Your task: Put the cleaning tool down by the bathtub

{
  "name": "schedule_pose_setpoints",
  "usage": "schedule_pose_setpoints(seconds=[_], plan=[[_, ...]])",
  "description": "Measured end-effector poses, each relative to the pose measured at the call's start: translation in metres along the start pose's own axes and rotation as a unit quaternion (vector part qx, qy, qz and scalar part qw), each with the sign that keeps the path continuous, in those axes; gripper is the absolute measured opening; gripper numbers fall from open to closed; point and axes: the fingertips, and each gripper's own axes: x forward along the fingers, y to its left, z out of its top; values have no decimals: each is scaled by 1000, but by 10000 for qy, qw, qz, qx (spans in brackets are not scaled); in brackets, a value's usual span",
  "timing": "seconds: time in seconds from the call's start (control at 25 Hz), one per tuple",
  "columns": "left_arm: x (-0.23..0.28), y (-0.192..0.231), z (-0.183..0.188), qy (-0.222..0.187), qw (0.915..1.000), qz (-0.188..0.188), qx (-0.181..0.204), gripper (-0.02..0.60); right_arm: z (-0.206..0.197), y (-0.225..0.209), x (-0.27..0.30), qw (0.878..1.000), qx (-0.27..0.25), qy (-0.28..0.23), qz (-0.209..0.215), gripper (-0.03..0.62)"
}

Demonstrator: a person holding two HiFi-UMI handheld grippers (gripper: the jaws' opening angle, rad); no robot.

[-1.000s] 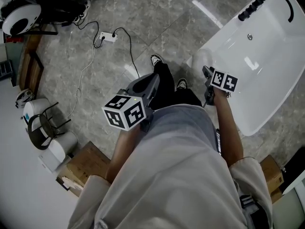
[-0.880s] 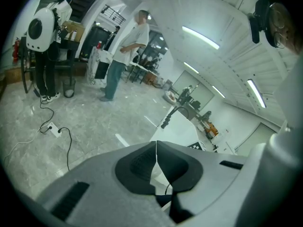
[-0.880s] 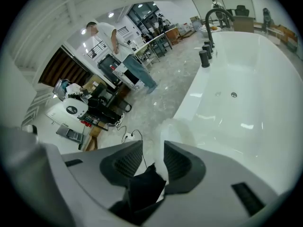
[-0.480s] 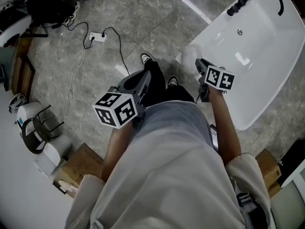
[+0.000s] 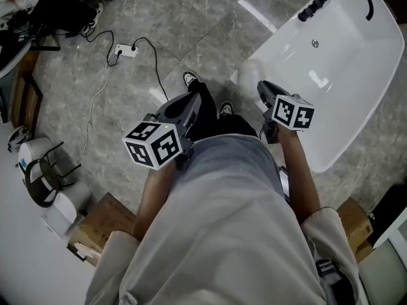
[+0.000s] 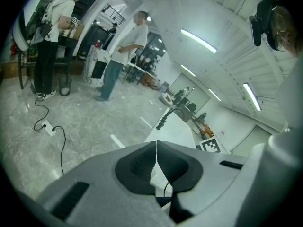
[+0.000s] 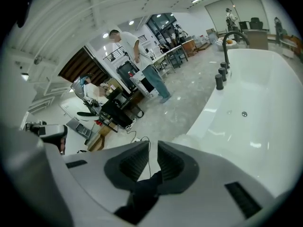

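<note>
The white bathtub (image 5: 343,75) with its black tap (image 5: 318,5) fills the upper right of the head view. A pale, fluffy cleaning tool (image 5: 240,76) lies on the floor against the tub's near end, also seen in the right gripper view (image 7: 188,139). My right gripper (image 5: 262,85) hangs above it, apart from it. Its jaws have just been closing and now stand a narrow gap apart (image 7: 153,144) with nothing between them. My left gripper (image 5: 203,100) is held over my legs. Its tips meet (image 6: 156,144) and it holds nothing.
A power strip with a black cable (image 5: 124,51) lies on the grey stone floor at the upper left. Cardboard boxes (image 5: 102,224) and a white stool (image 5: 38,164) stand at the left, and another box (image 5: 356,218) behind the tub. People stand far off (image 6: 128,46).
My right gripper has risen a little beside the tub's near end. My left gripper has kept its place.
</note>
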Motion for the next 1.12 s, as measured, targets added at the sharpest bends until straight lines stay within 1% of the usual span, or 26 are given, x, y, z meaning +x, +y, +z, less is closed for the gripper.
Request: schedule_pose_setpoints(seconds=[0.16,0.32,0.76,0.96,1.12], plan=[[-1,-2,-1,-39,10000,1,-1,9,8,15,-14,9998,-123,-78,129,51],[0,-6,1,-101,9998,-112,-111,9,15,26,-24,9994,-227,-129,249,49],[-3,-18,2,-222,9996,-154,-8,9,29,55,-53,9960,-646,-295,545,35],[-5,-24,1,-239,9996,-130,48,9,36,71,-69,9916,-1091,-418,562,31],[-5,-30,0,-267,9995,-143,130,9,37,82,-81,9878,-1342,-523,591,28]])
